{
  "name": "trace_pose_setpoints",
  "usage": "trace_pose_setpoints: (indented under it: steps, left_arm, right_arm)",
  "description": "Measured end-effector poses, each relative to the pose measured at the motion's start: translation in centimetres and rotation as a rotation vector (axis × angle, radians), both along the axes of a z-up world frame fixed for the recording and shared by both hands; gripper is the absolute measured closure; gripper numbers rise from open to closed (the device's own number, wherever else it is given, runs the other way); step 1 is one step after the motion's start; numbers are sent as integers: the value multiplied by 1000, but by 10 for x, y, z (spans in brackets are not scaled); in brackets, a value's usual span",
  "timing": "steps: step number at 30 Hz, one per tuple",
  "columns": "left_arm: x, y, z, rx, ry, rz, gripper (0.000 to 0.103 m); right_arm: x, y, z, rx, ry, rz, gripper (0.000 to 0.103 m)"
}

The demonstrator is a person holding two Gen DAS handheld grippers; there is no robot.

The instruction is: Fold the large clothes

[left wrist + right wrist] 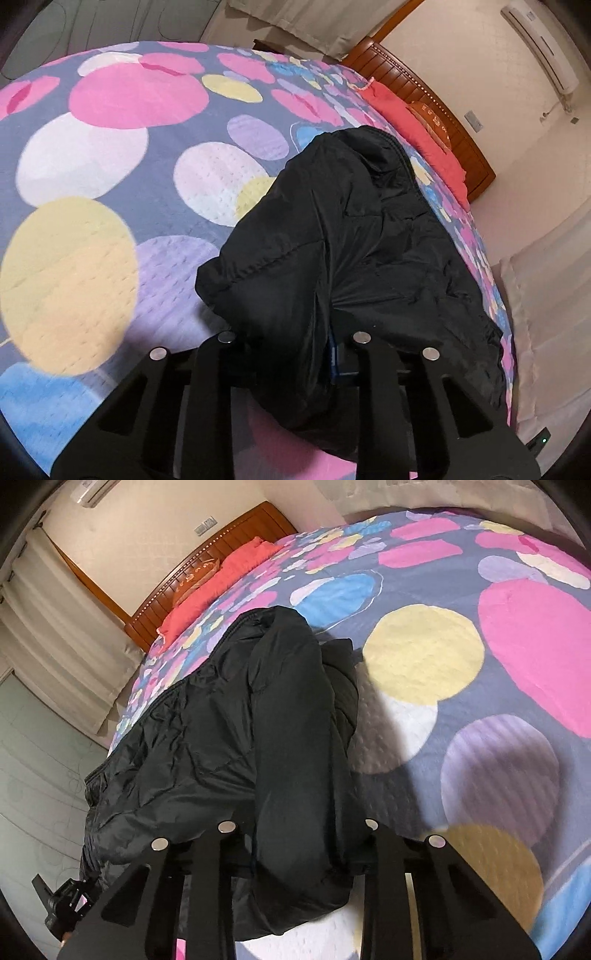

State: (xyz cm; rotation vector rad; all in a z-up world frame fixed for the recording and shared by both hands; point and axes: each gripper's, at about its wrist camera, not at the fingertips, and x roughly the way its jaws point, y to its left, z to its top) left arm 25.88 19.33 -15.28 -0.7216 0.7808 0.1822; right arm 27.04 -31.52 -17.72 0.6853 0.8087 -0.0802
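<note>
Black jacket (354,236) laid on bed (110,177), partly bunched, fold not completed. Near edge clamped by left hand-held gripper (295,354) and right hand-held gripper (299,842). Flattening, further folds remaining.

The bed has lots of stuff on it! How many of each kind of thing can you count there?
Black jacket: 1
Spotted bedspread: 1
Red pillow: 1
Orange cushion: 1
Grippers clamped on the jacket: 2, left gripper and right gripper
Total: 6
</note>
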Motion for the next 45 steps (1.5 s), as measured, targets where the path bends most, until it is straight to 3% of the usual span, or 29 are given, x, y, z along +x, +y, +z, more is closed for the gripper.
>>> trace_pose_setpoints:
  steps: [20, 29, 32, 37, 45]
  left_arm:
    - [-141, 16, 2, -50, 30, -19, 79]
    - [-158, 21, -4, -47, 42, -35, 78]
    - [-159, 21, -4, -22, 53, -45, 72]
    - [-167, 25, -6, -22, 78, -30, 48]
    - [-188, 31, 7, 44, 88, -59, 39]
  right_arm:
    - [-124, 1, 1, 44, 37, 59, 75]
    - [-139, 0, -3, 46, 45, 60, 72]
    - [-142, -1, -3, 45, 46, 56, 65]
    - [-154, -4, -2, 42, 58, 37, 56]
    - [-182, 0, 31, -131, 77, 28, 52]
